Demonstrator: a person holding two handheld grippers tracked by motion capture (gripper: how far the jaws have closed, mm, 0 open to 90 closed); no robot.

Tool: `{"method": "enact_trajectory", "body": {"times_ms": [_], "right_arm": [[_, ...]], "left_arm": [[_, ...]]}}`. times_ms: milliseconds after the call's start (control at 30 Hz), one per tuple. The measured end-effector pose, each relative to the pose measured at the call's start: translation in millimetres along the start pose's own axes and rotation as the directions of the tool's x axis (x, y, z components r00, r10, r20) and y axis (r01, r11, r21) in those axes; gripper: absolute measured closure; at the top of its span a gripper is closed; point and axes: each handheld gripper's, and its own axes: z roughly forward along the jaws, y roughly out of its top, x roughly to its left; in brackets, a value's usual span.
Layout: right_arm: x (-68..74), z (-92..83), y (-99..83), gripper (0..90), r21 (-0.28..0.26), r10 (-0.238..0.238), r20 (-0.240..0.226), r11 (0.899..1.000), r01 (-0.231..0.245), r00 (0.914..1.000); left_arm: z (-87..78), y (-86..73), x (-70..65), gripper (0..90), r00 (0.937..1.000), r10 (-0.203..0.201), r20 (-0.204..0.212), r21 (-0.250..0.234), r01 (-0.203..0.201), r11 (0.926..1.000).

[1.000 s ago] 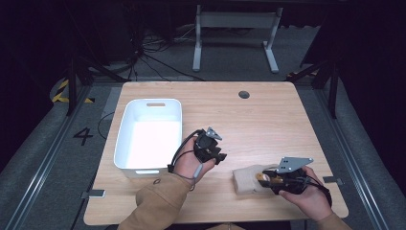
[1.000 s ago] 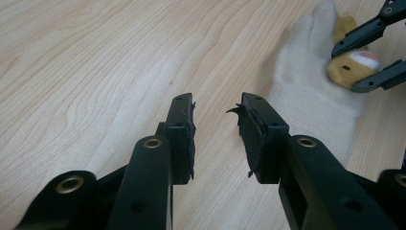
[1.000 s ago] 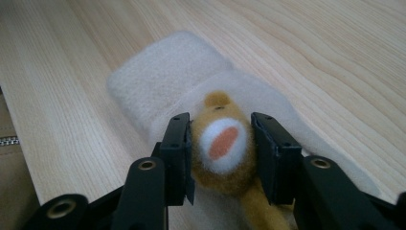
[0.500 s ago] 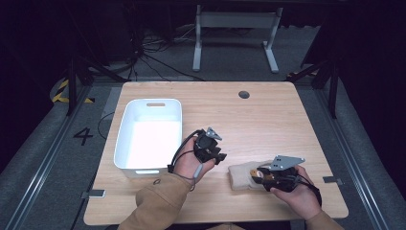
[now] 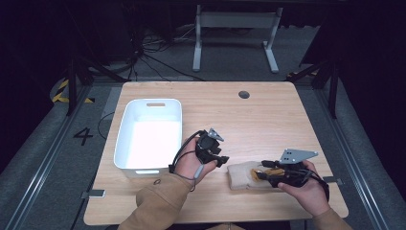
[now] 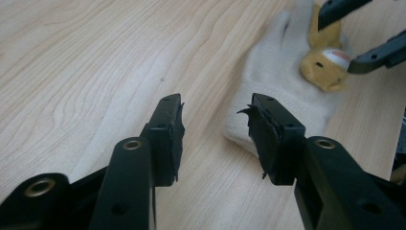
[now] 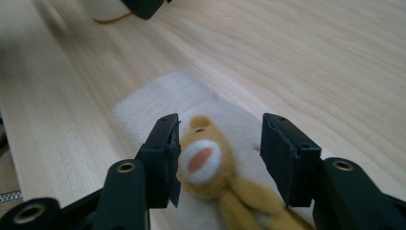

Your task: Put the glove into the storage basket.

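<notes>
My right gripper point(image 7: 218, 158) has just been opening, its jaws now apart around the head of the small yellow plush bear point(image 7: 210, 167), which lies on the cream cloth point(image 5: 242, 175) at the near right of the table point(image 5: 268, 120). My left gripper point(image 6: 215, 139) has just been opening too, empty, just left of the cloth's edge. The bear looks light, soft and squashy, so I would pinch its body rather than a thin limb.
</notes>
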Motion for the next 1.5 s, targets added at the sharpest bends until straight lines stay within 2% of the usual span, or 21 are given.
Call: {"method": "enact_trajectory", "body": {"times_ms": [167,233,400,467,700,867,900,933,967,1000,1067,1133,1167,1233,1267,1333,1367,1400,1467,1500], "right_arm": [[-9.6,-9.1,0.4,48.0,-0.042,0.04,0.007,0.998,-0.04,0.9992],[-19.9,-15.7,-2.1,47.7,-0.053,0.062,0.037,0.997,-0.06,0.9974],[-30.3,-21.5,-8.2,47.9,-0.048,0.086,0.072,0.995,-0.082,0.9937],[-39.6,-24.7,-14.3,47.8,-0.045,0.109,0.095,0.993,-0.105,0.9895],[-62.1,-29.0,-30.7,46.6,-0.044,0.16,0.14,0.987,-0.155,0.9772],[-73.0,-30.1,-39.9,44.4,-0.045,0.166,0.156,0.986,-0.16,0.9738],[-75.2,-30.3,-42.1,44.3,-0.044,0.17,0.161,0.985,-0.165,0.9722],[-78.9,-30.2,-47.3,43.9,-0.031,0.166,0.192,0.986,-0.163,0.9674],[-78.9,-30.2,-47.3,43.9,-0.031,0.166,0.192,0.986,-0.163,0.9674],[-81.7,-30.1,-50.5,42.8,-0.032,0.174,0.193,0.985,-0.171,0.9656],[-83.1,-30.4,-51.9,42.3,-0.031,0.175,0.199,0.985,-0.172,0.9643],[-87.7,-31.7,-54.8,44.5,-0.018,0.165,0.196,0.986,-0.164,0.9667],[-87.7,-31.7,-54.8,44.5,-0.018,0.165,0.196,0.986,-0.164,0.9667],[-91.1,-31.7,-58.6,43.8,-0.021,0.158,0.205,0.987,-0.158,0.9658],[-91.1,-31.7,-58.6,43.8,-0.021,0.158,0.205,0.987,-0.158,0.9658],[-93.3,-31.7,-60.8,41.9,-0.019,0.163,0.205,0.987,-0.162,0.965],[-94.9,-31.9,-62.5,39.5,-0.016,0.173,0.199,0.985,-0.173,0.9647],[-94.9,-31.9,-62.5,39.5,-0.016,0.173,0.199,0.985,-0.173,0.9647],[-95.6,-32.0,-63.7,35.9,-0.017,0.186,0.18,0.982,-0.187,0.9659],[-95.5,-32.2,-63.7,35.1,-0.025,0.192,0.172,0.981,-0.191,0.9661]], "left_arm": [[1.9,1.4,-1.8,51.7,0.9999,0.01,0.005,0.009,-0.01,0.9999],[3.8,1.9,-4.1,50.5,0.9998,0.016,0.011,0.015,-0.016,0.9997],[7.0,3.4,-9.3,49.5,0.9993,0.029,0.026,0.026,-0.03,0.9992],[8.1,5.3,-11.5,48.1,0.9987,0.041,0.031,0.025,-0.042,0.9988],[16.4,14.1,-22.9,40.1,0.9937,0.091,0.065,0.029,-0.093,0.9952],[24.2,18.8,-27.9,35.0,0.989,0.119,0.087,0.037,-0.123,0.9917],[26.4,20.2,-29.3,35.0,0.984,0.14,0.111,0.047,-0.146,0.9882],[28.8,22.8,-30.9,32.5,0.976,0.163,0.144,0.061,-0.173,0.9829],[28.8,22.8,-30.9,32.5,0.976,0.163,0.144,0.061,-0.173,0.9829],[32.7,26.1,-31.6,32.5,0.9711,0.175,0.162,0.061,-0.187,0.9804],[35.5,27.9,-32.2,32.5,0.9696,0.175,0.171,0.065,-0.188,0.9799],[41.7,31.3,-33.8,32.5,0.9672,0.186,0.173,0.089,-0.203,0.9752],[41.7,31.3,-33.8,32.5,0.9672,0.186,0.173,0.089,-0.203,0.9752],[48.9,33.0,-36.3,32.5,0.9593,0.213,0.186,0.104,-0.235,0.9665],[48.9,33.0,-36.3,32.5,0.9593,0.213,0.186,0.104,-0.235,0.9665],[54.6,32.8,-38.1,32.5,0.9489,0.253,0.189,0.114,-0.277,0.9541],[59.2,31.9,-38.4,32.4,0.9406,0.285,0.185,0.113,-0.308,0.9446],[59.2,31.9,-38.4,32.4,0.9406,0.285,0.185,0.113,-0.308,0.9446],[65.2,31.0,-37.8,31.6,0.9348,0.284,0.213,0.129,-0.315,0.9404],[65.2,31.0,-37.8,30.2,0.9348,0.284,0.213,0.129,-0.315,0.9404]]}}
